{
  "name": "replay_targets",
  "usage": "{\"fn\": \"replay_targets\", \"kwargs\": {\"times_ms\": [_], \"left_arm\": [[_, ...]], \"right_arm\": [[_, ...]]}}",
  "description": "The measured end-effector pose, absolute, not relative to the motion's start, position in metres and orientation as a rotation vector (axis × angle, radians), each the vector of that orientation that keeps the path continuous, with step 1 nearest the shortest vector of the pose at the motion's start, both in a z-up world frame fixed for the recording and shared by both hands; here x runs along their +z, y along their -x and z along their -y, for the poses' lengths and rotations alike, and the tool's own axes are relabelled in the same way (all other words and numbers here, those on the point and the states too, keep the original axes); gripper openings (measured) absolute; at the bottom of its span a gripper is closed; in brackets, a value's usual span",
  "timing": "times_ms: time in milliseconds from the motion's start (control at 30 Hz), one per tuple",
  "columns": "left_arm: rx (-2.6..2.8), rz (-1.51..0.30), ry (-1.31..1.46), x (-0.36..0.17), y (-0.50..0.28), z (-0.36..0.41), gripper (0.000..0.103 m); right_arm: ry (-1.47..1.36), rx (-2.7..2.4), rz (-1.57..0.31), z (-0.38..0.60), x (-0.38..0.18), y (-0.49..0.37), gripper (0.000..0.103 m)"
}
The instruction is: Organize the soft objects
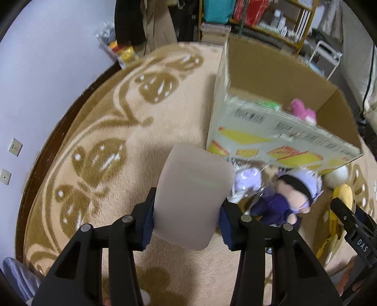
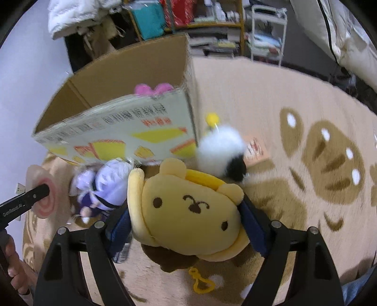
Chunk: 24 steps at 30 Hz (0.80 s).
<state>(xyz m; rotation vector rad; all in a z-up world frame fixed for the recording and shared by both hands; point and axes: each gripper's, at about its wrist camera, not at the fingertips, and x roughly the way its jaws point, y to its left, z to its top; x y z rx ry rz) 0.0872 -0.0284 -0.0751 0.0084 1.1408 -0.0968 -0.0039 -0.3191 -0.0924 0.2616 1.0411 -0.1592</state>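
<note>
My left gripper (image 1: 187, 216) is shut on a pale pink soft roll (image 1: 192, 195), held above the rug; its spiral end shows in the right wrist view (image 2: 46, 200). My right gripper (image 2: 188, 226) is shut on a yellow dog plush (image 2: 190, 209) with a yellow clip hanging below. An open cardboard box (image 1: 278, 141) stands just ahead, also in the right wrist view (image 2: 117, 127), with a pink plush (image 1: 302, 110) inside. A purple-clad doll (image 1: 292, 197) and a lilac packaged toy (image 1: 247, 181) lie by the box's front. A white and black fluffy toy (image 2: 221, 150) lies at the box's right corner.
A beige rug with brown leaf pattern (image 1: 117, 131) covers the floor. Shelves with goods (image 1: 278, 21) and a white trolley (image 2: 266, 33) stand behind the box. A small orange packet (image 2: 255, 150) lies on the rug. A white wall (image 1: 47, 58) is at left.
</note>
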Motion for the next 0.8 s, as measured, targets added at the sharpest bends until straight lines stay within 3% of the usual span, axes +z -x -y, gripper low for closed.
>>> {"fn": "replay_targets", "kwargs": {"times_ms": [367, 800], "left_arm": [[-0.129, -0.849, 0.027, -0.018, -0.054, 0.030, 0.045], [-0.173, -0.691, -0.011, 0.020, -0.048, 0.048, 0.045]], "right_arm": [[-0.243, -0.026, -0.793, 0.296, -0.018, 0.004, 0.087], [-0.115, 0.010, -0.605, 0.284, 0.042, 0.003, 0.087]]}}
